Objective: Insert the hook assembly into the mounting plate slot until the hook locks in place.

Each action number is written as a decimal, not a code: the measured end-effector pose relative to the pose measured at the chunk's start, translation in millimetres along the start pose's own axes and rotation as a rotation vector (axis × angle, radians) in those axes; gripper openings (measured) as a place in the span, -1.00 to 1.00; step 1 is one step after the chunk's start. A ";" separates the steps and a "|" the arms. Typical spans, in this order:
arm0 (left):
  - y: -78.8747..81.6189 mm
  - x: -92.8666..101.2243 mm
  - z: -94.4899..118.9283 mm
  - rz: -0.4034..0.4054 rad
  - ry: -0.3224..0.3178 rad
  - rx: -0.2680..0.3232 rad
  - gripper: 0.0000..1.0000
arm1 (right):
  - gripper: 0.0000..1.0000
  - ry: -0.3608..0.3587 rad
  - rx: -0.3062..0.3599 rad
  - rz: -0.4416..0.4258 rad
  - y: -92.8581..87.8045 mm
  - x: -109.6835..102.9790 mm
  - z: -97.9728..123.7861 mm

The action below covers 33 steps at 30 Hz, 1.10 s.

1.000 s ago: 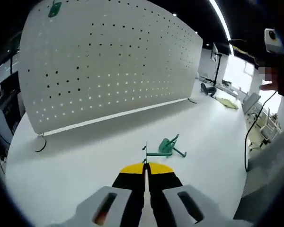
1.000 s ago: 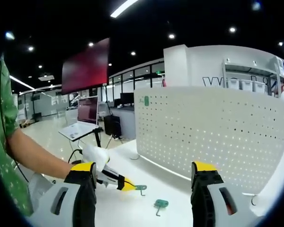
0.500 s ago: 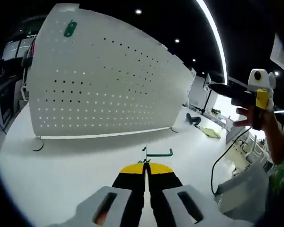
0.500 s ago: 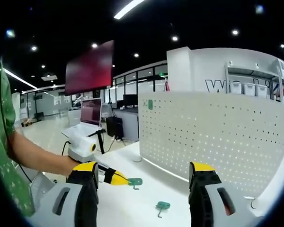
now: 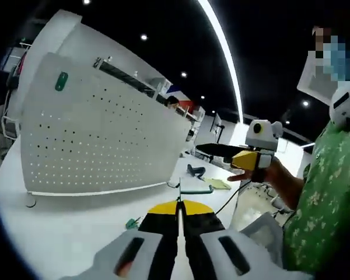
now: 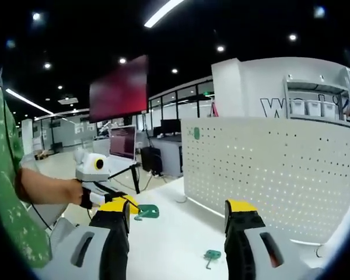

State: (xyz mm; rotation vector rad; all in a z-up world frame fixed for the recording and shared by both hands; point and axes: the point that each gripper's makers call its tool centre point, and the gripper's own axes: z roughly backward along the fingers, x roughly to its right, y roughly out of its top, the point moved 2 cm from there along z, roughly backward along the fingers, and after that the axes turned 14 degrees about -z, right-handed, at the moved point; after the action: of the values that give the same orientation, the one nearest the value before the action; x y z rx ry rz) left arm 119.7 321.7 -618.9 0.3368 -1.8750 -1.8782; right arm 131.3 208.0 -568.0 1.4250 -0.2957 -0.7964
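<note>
While clamped shut on one thin end of the green hook (image 5: 196, 189), looked liable to lose it: gripped so little of the stem between the tips of the left gripper (image 5: 179, 205) that a knock against the white board (image 5: 105, 140) could have twisted the piece or flicked it out. Judged aim the second risk, since carried the hook in the air over the table (image 5: 58, 233), well apart from the board, with many small holes to choose from and the prongs too small to make out. Could also have jammed halfway if pushed in at a slant, and so never locked.

Ran the hook's long axis crosswise to the jaws, sticking out sideways from the tips towards the right gripper (image 6: 178, 207), not towards the board; seen from the right gripper view as a green lump just past the yellow tips. Would have needed turning to face the holes first.

Held the right gripper's jaws wide apart, grasping nothing. Left a spare hook (image 6: 211, 255) lying on the table near the board's foot, and a green tab (image 5: 61, 80) already fixed high on the board
</note>
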 end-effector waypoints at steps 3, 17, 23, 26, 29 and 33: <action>8.9 12.3 1.9 -0.016 -0.053 0.009 -0.97 | 0.20 0.028 -0.010 0.003 -1.7 -8.0 -0.6; 25.9 44.4 6.8 -0.031 -0.208 0.032 -0.97 | -0.71 0.244 -0.088 -0.054 -5.0 -44.7 10.3; 27.4 52.6 4.7 -0.021 -0.241 0.041 -0.97 | -0.79 0.281 -0.152 -0.057 -22.3 -50.8 8.4; 28.7 55.0 4.3 -0.014 -0.252 0.050 -0.97 | -0.81 0.293 -0.173 -0.067 -26.4 -52.2 8.8; 29.6 57.6 4.8 -0.008 -0.267 0.057 -0.97 | -0.84 0.304 -0.175 -0.076 -27.3 -54.0 9.8; 30.9 62.1 5.1 -0.001 -0.291 0.067 -0.97 | -0.90 0.332 -0.168 -0.116 -25.3 -56.6 11.8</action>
State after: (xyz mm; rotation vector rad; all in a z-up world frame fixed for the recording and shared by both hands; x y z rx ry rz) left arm 68.2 297.3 -579.0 0.0886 -2.1281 -1.9539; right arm 75.6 236.9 -574.8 1.3968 0.1074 -0.6484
